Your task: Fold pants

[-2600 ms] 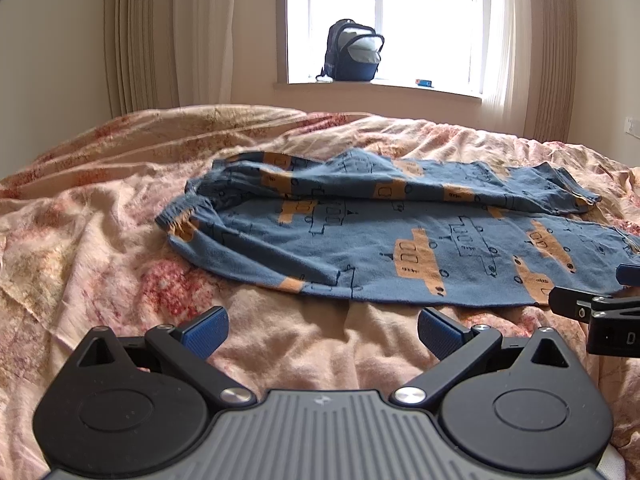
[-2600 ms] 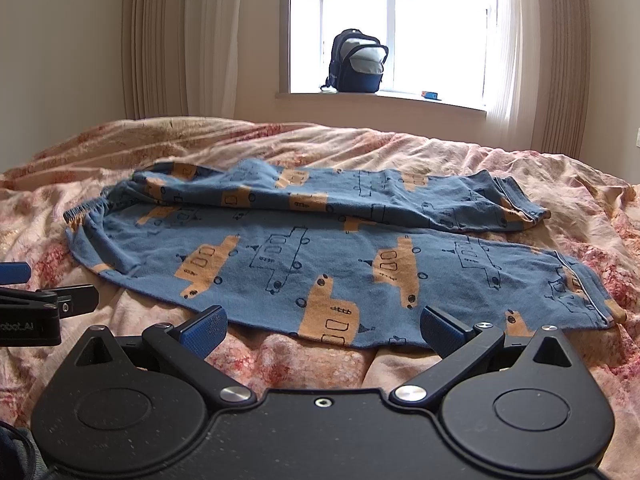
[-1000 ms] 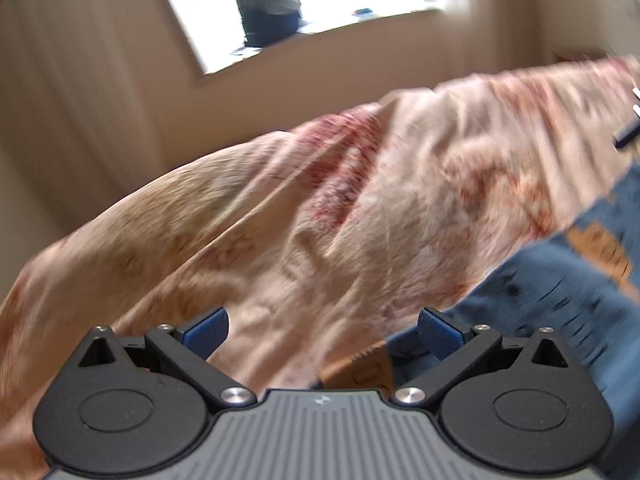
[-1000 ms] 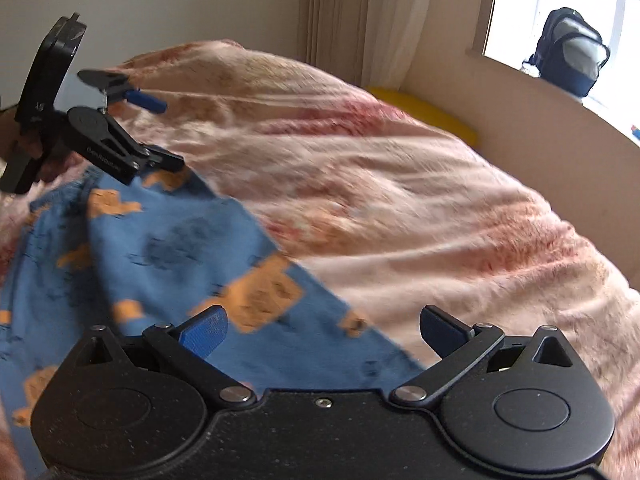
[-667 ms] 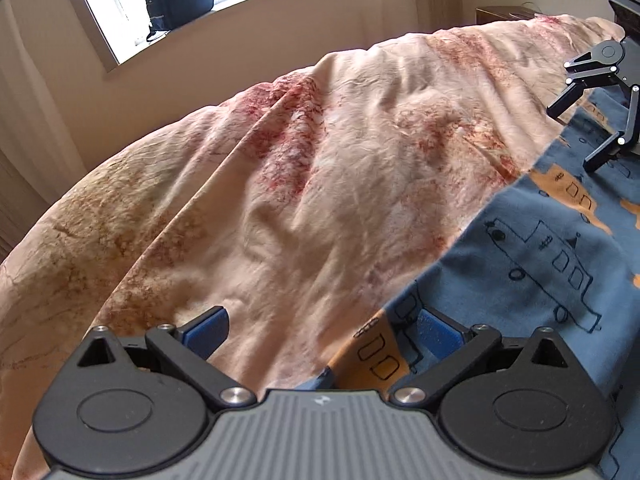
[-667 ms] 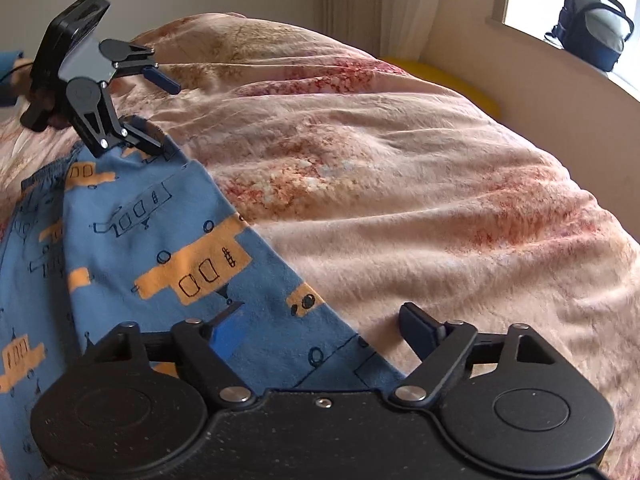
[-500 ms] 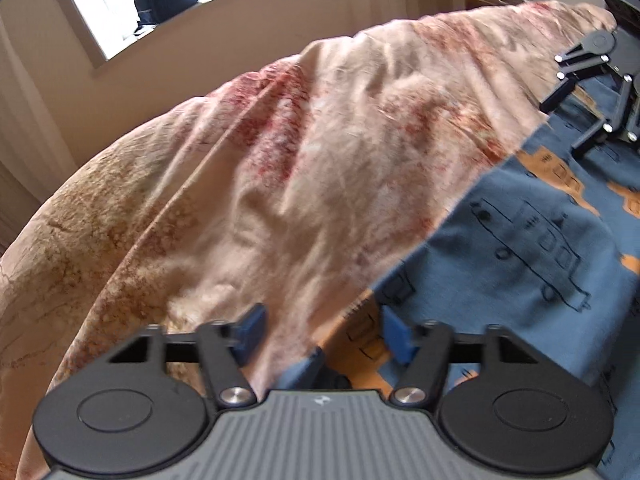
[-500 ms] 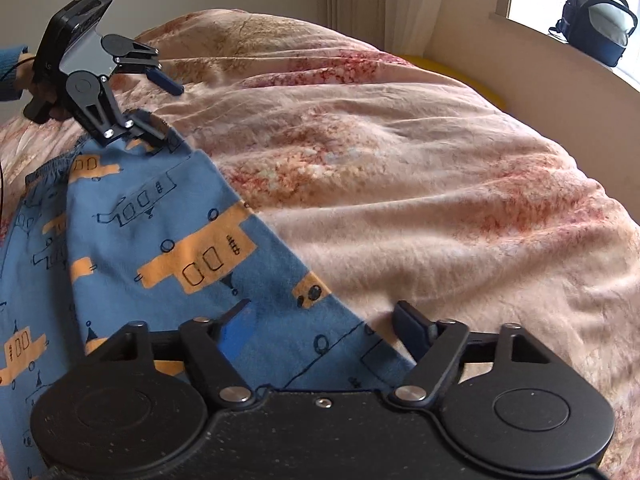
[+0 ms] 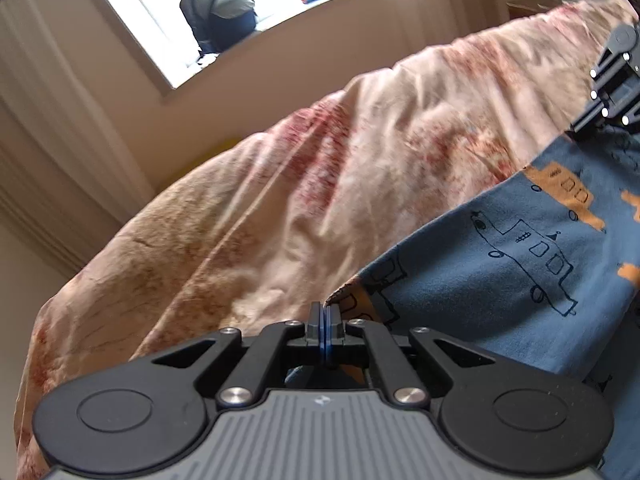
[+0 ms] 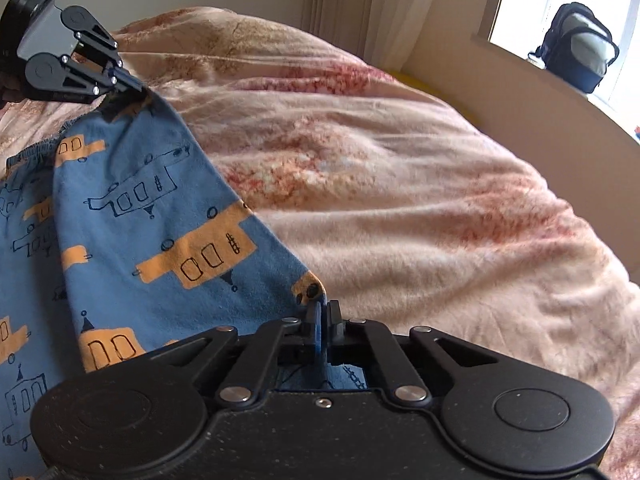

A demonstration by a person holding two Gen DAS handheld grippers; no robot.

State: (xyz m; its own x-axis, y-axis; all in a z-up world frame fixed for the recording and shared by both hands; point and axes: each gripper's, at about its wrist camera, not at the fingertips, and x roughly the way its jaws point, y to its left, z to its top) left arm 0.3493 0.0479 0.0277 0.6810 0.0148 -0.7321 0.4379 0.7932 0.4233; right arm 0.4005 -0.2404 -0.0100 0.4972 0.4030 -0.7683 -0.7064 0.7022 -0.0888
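The blue pants with orange and outlined vehicle prints lie on the bed. My left gripper is shut on the pants' far edge near the waistband end. It also shows in the right wrist view, pinching the cloth at the top left. My right gripper is shut on the same far edge of the pants at the leg end. It shows at the right edge of the left wrist view. The cloth between the two grippers is lifted and stretched.
A pink floral bedspread covers the bed. A dark backpack stands on the windowsill, also in the right wrist view. Curtains hang by the window. The wall runs close behind the bed.
Both grippers went from open to shut on the pants' far edge. The edge has risen off the bedspread between them.
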